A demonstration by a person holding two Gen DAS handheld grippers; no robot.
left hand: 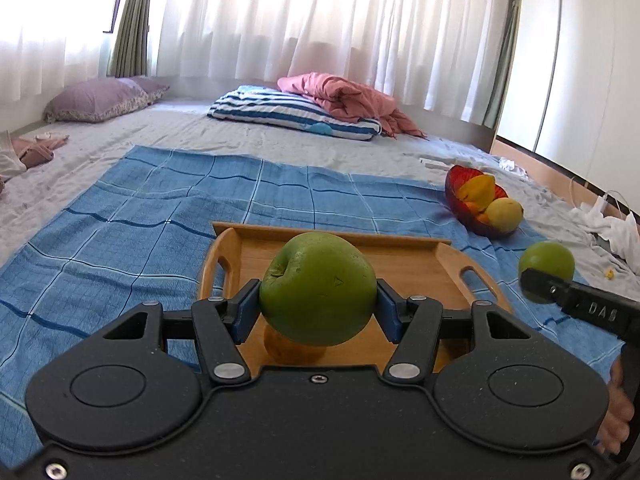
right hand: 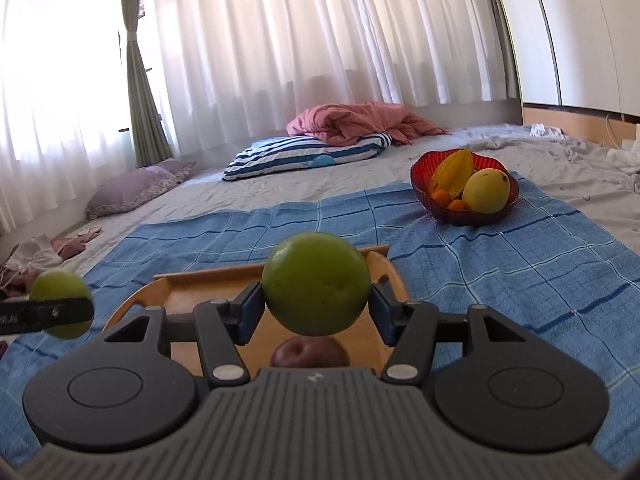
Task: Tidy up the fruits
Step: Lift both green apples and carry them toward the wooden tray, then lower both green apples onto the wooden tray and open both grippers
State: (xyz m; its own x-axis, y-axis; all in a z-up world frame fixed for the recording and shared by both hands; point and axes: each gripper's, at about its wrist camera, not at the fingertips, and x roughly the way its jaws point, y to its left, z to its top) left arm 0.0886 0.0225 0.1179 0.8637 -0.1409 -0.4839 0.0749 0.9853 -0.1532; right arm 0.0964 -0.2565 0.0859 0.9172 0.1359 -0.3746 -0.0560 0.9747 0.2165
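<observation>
Nearest us, the left gripper (left hand: 318, 304) pinches a green apple (left hand: 318, 288) above the wooden tray (left hand: 416, 256); the right gripper (right hand: 316, 304) pinches a second green apple (right hand: 316, 284). Both apples partly hide tray fruits: a brownish fruit (left hand: 294, 350), a dark red fruit (right hand: 308, 354). Beyond stands the red bowl (right hand: 424, 168).

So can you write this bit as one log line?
left claw: holds green apple | right claw: holds green apple | above wooden tray
</observation>
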